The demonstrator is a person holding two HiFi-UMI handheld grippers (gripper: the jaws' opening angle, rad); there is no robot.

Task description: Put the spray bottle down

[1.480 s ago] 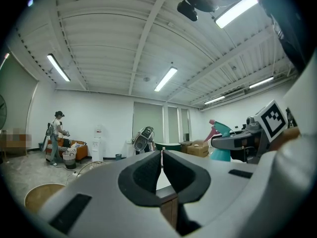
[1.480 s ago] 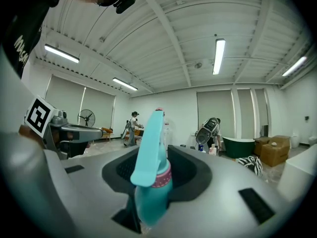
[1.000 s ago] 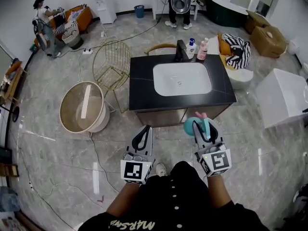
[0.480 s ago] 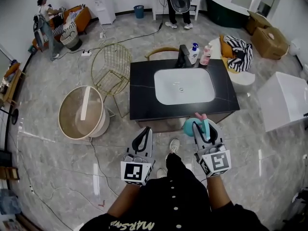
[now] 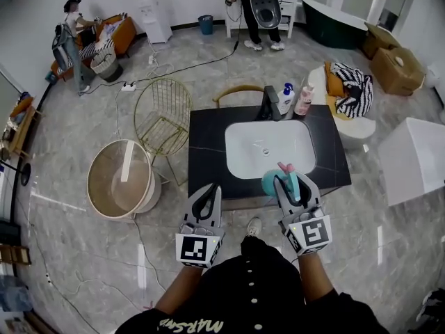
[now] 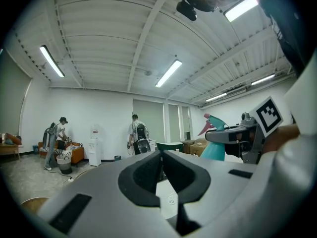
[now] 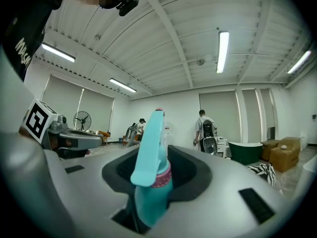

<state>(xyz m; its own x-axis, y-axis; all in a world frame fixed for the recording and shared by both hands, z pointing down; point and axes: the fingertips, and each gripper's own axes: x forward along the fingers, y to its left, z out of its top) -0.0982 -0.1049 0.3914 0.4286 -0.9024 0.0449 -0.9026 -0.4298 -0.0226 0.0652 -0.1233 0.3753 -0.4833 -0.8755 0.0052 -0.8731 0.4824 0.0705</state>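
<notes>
Closes in on black stone vanity counter (image 5: 205, 152), nearer than a second ago, teal plastic spray bottle (image 5: 272, 181) clamped in half-spread right gripper (image 5: 285, 183), left gripper (image 5: 206, 195) pinched together and empty, likely near enough to set down soon.

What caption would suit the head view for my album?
Right gripper holds a teal spray bottle at a black vanity's front edge; left gripper shut, empty.
</notes>
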